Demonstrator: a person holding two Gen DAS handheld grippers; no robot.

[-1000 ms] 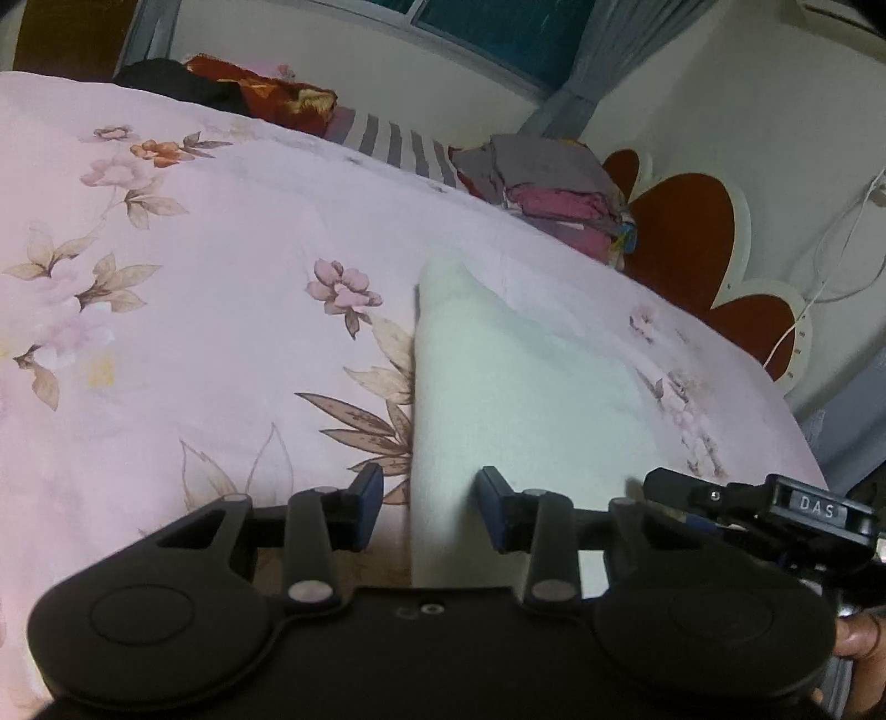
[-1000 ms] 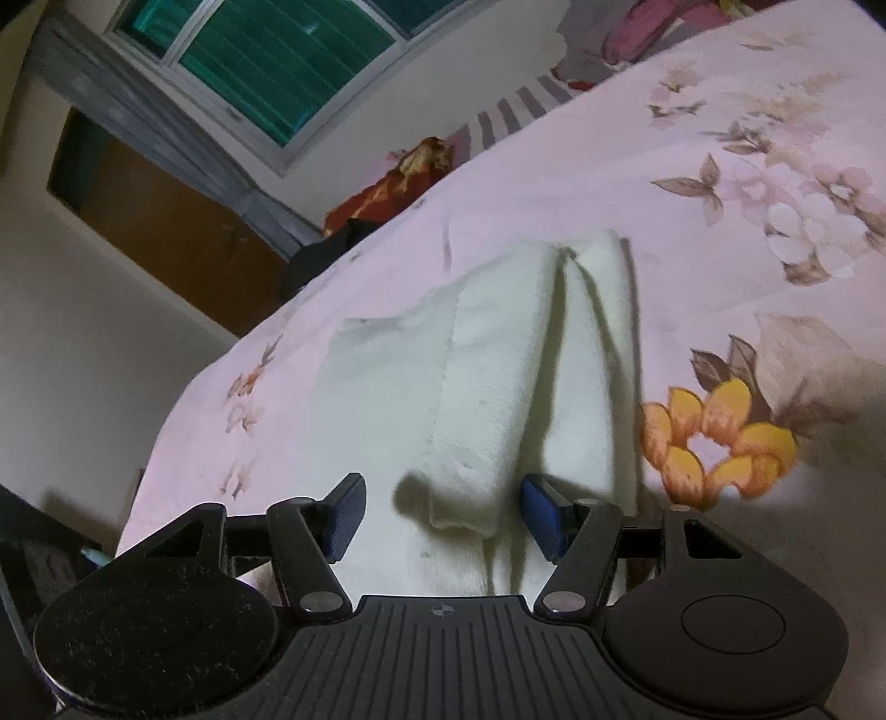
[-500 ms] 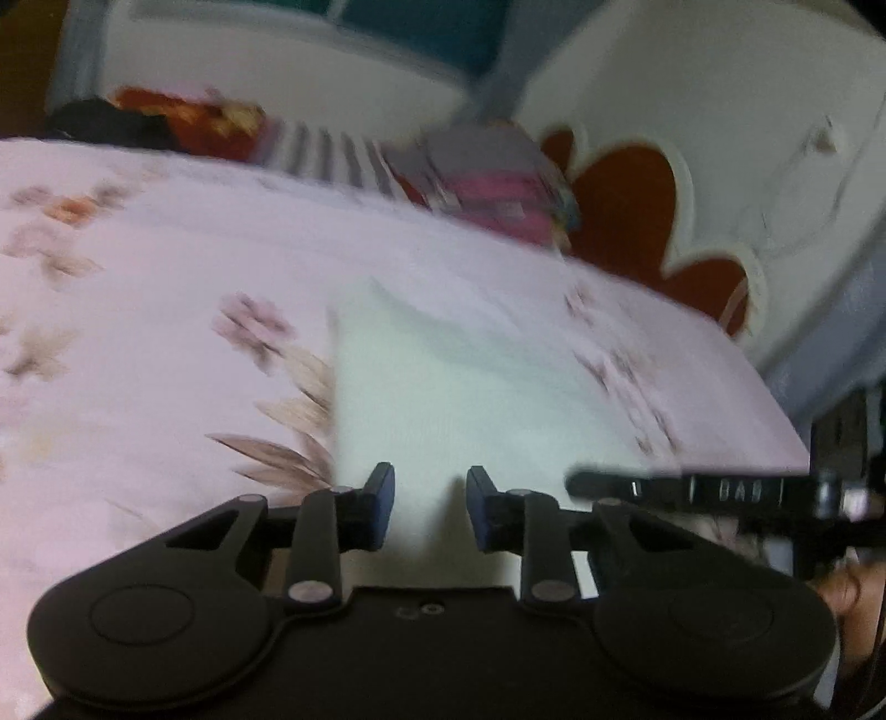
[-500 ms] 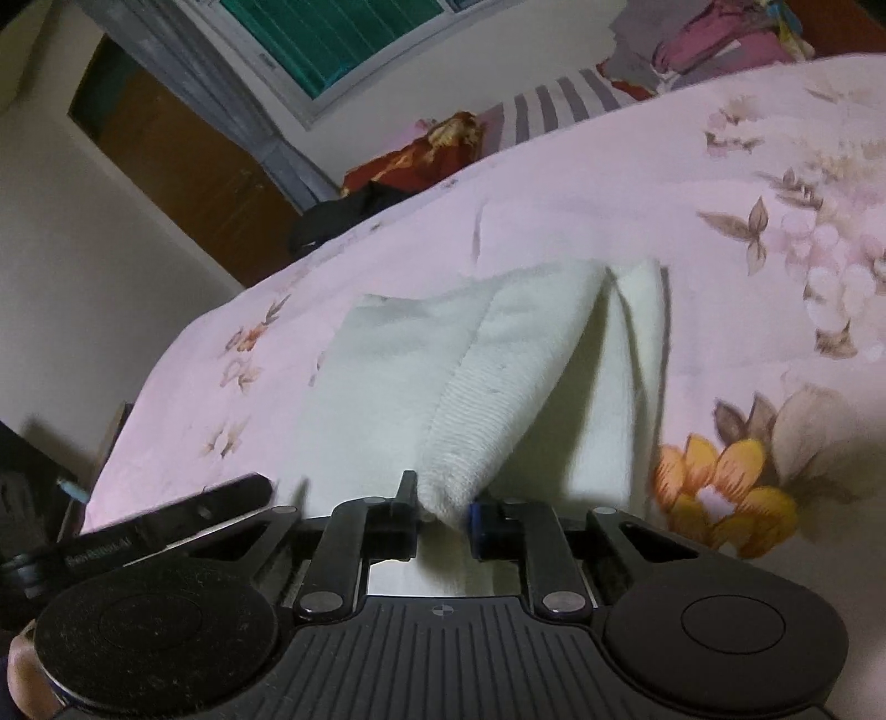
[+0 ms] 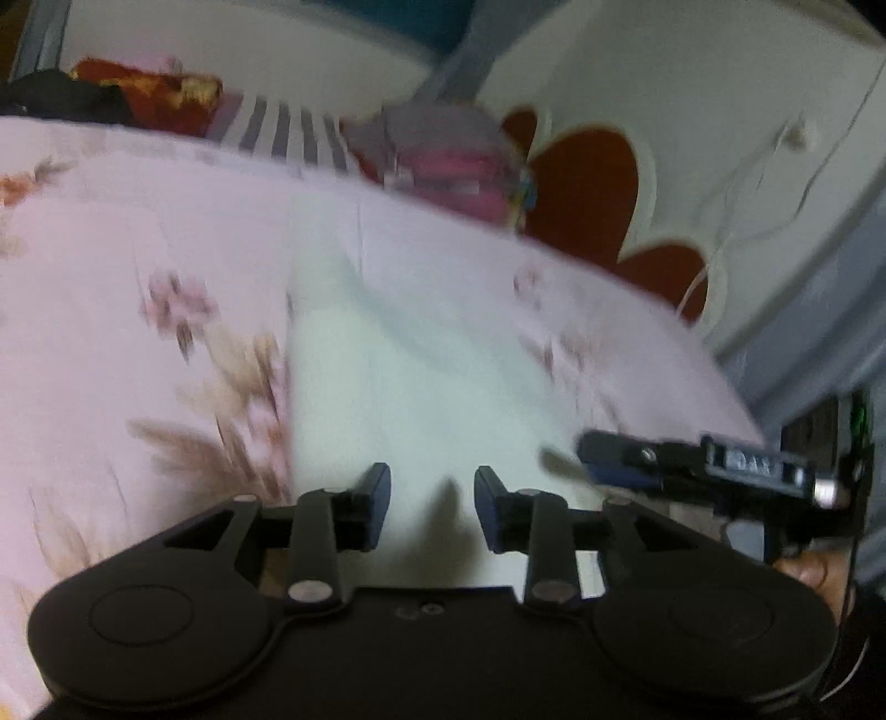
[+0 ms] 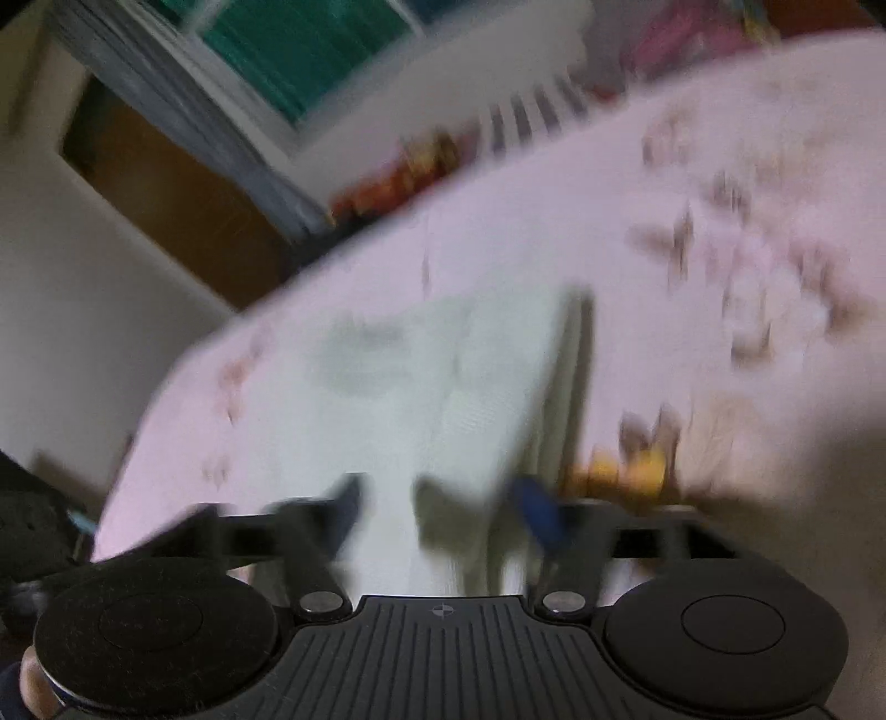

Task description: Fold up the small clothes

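Note:
A white cloth (image 5: 421, 376) lies partly folded on the pink floral bedsheet (image 5: 138, 249). My left gripper (image 5: 432, 493) hovers over its near edge. Its jaws are opening a little, with only the flat cloth beneath the gap and nothing pinched. In the right wrist view the same white cloth (image 6: 432, 387) shows a folded flap along its right side. My right gripper (image 6: 443, 504) is over the near end with jaws opening wide, the pads off the fabric. The right gripper (image 5: 692, 459) also shows side-on at the right of the left wrist view. Both views are blurred.
A pile of clothes (image 5: 459, 166) and a striped pillow (image 5: 288, 133) lie at the far side of the bed. A headboard with red heart shapes (image 5: 587, 183) stands at the right. A window (image 6: 310, 50) and a brown door (image 6: 166, 194) are behind.
The right gripper closed on the cloth's folded flap, then let it go and spread wide; the flap now lies down. The left gripper's gap narrowed, then widened slightly. Both views shifted.

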